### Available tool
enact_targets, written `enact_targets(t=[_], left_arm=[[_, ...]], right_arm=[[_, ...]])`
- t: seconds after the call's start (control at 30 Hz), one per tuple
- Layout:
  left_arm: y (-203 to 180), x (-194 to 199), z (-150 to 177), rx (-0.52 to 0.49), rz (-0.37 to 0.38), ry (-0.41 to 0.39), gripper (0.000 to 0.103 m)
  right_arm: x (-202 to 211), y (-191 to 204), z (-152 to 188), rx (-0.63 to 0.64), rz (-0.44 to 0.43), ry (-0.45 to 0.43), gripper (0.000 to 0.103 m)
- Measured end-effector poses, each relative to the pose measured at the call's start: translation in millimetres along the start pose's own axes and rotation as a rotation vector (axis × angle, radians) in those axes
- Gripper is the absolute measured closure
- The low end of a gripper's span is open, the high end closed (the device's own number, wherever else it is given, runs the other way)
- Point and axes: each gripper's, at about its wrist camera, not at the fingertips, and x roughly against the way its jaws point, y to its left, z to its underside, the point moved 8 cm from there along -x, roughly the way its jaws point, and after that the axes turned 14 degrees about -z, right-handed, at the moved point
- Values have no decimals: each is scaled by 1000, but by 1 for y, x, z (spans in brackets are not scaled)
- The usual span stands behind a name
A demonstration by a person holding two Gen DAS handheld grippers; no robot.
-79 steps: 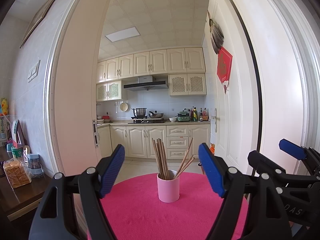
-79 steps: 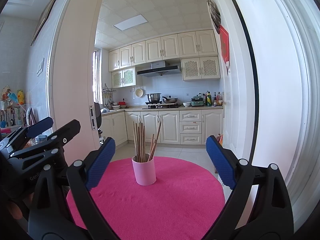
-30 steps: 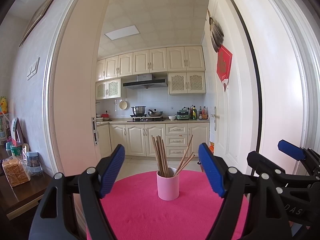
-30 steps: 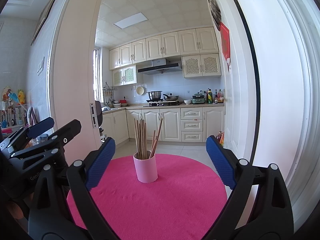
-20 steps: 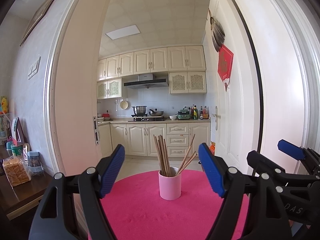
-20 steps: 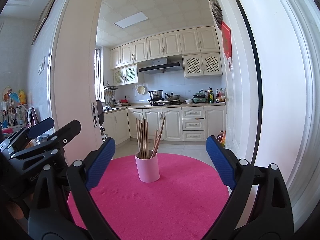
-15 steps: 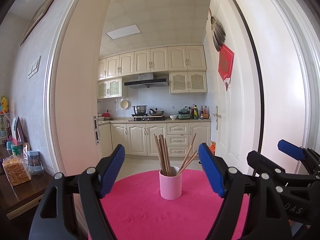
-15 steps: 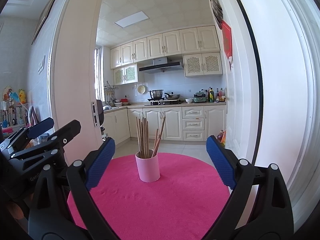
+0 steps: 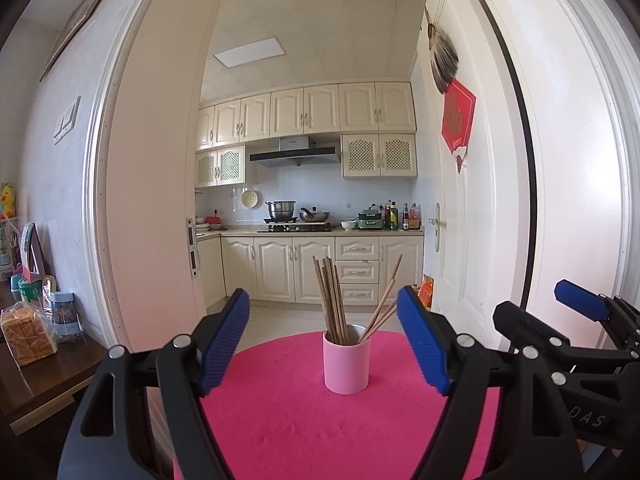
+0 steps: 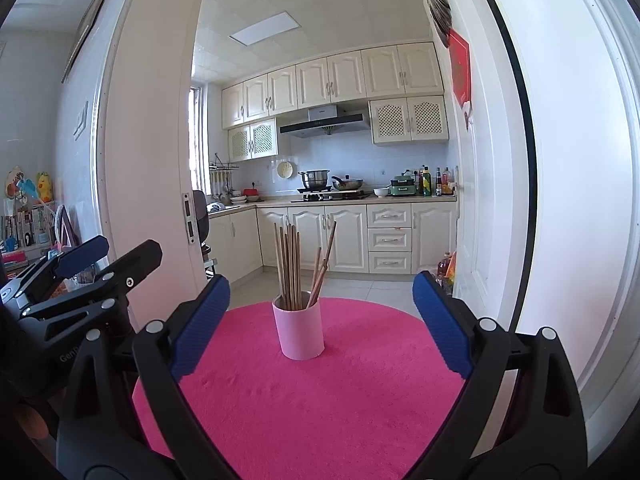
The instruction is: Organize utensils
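**Pink cup of chopsticks between two open grippers**

Pink cylindrical ceramic cup (image 9: 346, 360), upright on a round table covered in magenta felt-like cloth (image 9: 288, 420). It stands ahead of the left gripper (image 9: 325, 340), framed between that gripper's blue ribbed pads, which are spread wide with nothing between them touching. Contents: a bundle of long brown wooden chopsticks (image 9: 330, 300), most upright, a few leaning to the right.

Right gripper (image 10: 320, 324): blue pads likewise wide apart and gripping nothing; the cup sits ahead of it, left of centre, clear of both pads.

Seen in the left wrist view only: a bagged loaf of sliced bread (image 9: 26, 336) and a clear jar with a blue lid (image 9: 64, 314) on a dark wooden sideboard (image 9: 48, 376), off to that gripper's left.

Seen in the right wrist view only: a shelf of books and colourful soft toys (image 10: 28, 216) at far left, and a rack of hanging utensils (image 10: 222, 180) by the kitchen window.

Each view catches the other gripper at its edge, cut off by the frame. The cup's base interior and the chopsticks' lower ends are hidden by its wall. Bottle labels on the kitchen counter are too small to read.
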Motion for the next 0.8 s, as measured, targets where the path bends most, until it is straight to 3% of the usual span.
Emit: enact_targets(t=[0.5,0.8], left_arm=[[0,-41,15,-14,-8,45,28],[0,-89,50,-22,-3,169,28]], right_arm=[[-36,-9,13,-20,-16,47,12],[-84,-26,46,-56,-27,159,11]])
